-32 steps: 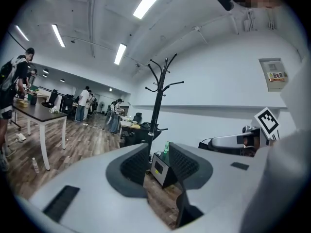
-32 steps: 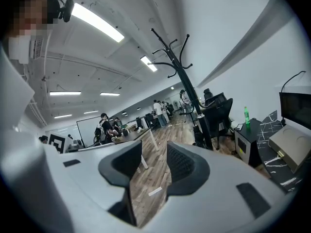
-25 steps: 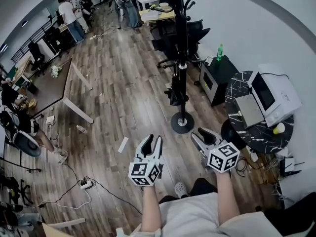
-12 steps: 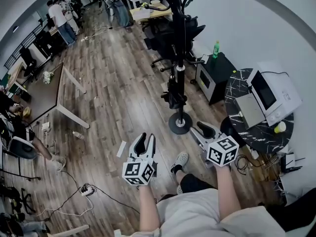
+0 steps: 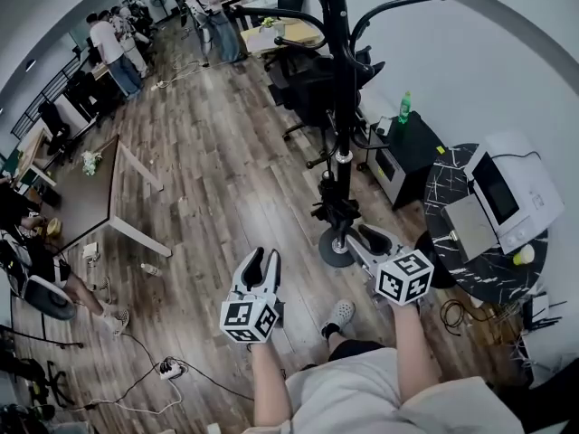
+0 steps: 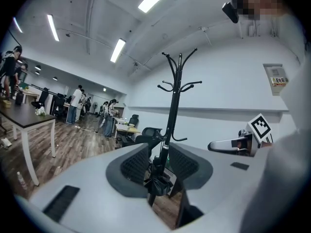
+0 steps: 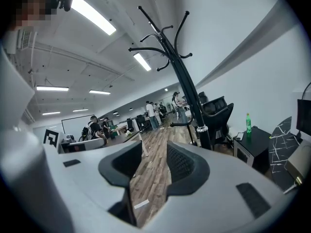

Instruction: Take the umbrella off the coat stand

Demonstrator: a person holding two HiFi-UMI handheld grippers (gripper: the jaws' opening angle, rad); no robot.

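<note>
Left gripper [image 5: 260,260], right gripper [image 5: 364,239]: jaws apart, empty. Black metal coat stand [image 5: 343,107] now nearer; folded black umbrella [image 5: 336,208], frame centre, ungrasped.

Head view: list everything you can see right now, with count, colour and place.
coat stand: one, black, centre, near the wall
umbrella: one, black, folded, hanging low on the stand's pole
office chairs: count unclear, black, behind the stand
bottle: one, green, on the black cabinet
round table: one, dark marbled, right
appliance: one, white, on the round table
desk: one, dark top, white legs, left
people: several, far upper left
left tool: one, grey, jaws apart, empty, low centre
right tool: one, grey, jaws apart, empty, low, right of centre
</note>
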